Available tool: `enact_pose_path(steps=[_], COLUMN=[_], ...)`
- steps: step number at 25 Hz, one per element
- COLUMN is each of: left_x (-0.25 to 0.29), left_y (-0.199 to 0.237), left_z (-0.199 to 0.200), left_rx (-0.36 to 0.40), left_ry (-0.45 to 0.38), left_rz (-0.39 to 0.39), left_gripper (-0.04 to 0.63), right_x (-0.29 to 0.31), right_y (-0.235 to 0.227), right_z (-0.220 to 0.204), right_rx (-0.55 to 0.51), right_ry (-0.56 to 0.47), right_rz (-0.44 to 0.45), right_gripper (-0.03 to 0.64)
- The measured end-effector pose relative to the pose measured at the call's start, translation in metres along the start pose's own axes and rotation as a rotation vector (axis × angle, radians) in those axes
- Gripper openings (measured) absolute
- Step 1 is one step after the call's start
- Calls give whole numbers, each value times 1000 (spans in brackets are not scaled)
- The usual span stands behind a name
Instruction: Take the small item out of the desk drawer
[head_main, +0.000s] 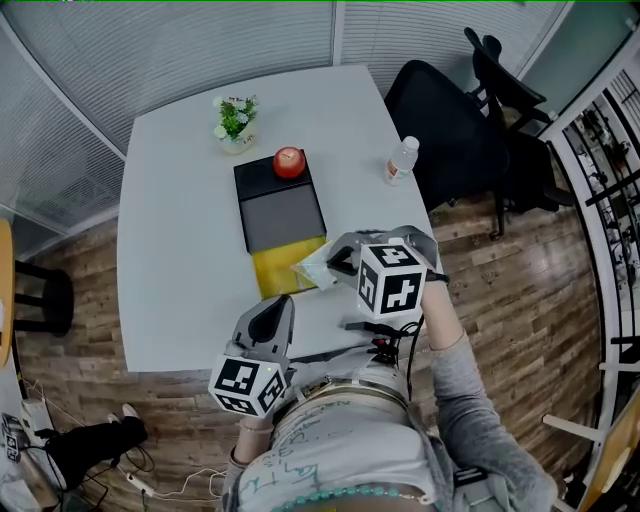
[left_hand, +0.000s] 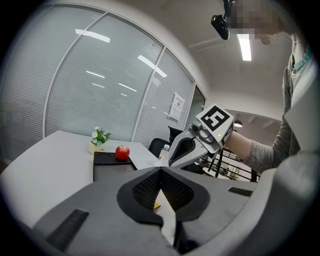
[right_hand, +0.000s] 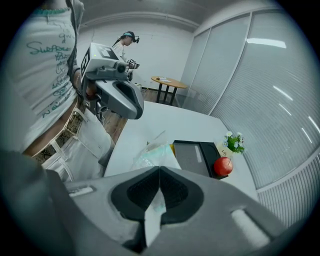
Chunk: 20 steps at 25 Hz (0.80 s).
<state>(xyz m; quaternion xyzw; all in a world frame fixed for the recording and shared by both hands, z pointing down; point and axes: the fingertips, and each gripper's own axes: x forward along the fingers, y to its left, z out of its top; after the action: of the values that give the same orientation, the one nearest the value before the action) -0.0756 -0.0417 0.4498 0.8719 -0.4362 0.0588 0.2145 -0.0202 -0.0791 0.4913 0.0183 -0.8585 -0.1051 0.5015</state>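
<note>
So, packet (head_main: 312, 270) (right_hand: 151, 156): small see-through plastic pouch, crinkled, pale green-white tint inside, edges catching light. One end is pinched in the right gripper (head_main: 338, 264) (right_hand: 160, 171), jaws closed tight on it, w/ a thin strip of the plastic running back btwn the pads; the rest fans out past the tips. From the head view it sits over the near right corner of the yellow drawer (head_main: 283, 265), held off the worktop (head_main: 180, 250).

Drawer is pulled out toward the person from a low black desk organiser (head_main: 280, 205) w/ a grey top panel. Red apple (head_main: 289, 161) rests on the organiser's far end. Beyond that, near the worktop's far edge, a small potted plant (head_main: 236, 122) w/ white flowers. Clear water bottle (head_main: 401, 161) stands upright at the right edge, well apart from the organiser.

Left gripper (head_main: 278, 303) (left_hand: 161, 171) hangs by the near worktop edge, just left of the drawer; jaw tips meet, nothing gripped, only worktop and a bit of yellow seen thru the gap behind the tips.

Black office chair (head_main: 450, 130) beside the worktop on wood floor. Bkgd of right gripper view: another person standing, plus a round side table (right_hand: 169, 82).
</note>
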Motion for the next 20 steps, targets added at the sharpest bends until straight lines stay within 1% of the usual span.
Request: enact_pose_path(steps=[6, 11, 20], left_x=[12, 18, 27], left_y=[-21, -37, -55], left_z=[5, 5, -5], left_rx=[11, -4, -25], left_ry=[-18, -31, -27], left_rz=[38, 59, 96], left_gripper=[-3, -3, -3], right_x=[-26, -42, -60], right_y=[0, 1, 3], right_z=[-30, -57, -98], right_rx=[11, 23, 37], right_ry=[-16, -8, 18], right_rz=[9, -4, -14], right_gripper=[3, 3, 3])
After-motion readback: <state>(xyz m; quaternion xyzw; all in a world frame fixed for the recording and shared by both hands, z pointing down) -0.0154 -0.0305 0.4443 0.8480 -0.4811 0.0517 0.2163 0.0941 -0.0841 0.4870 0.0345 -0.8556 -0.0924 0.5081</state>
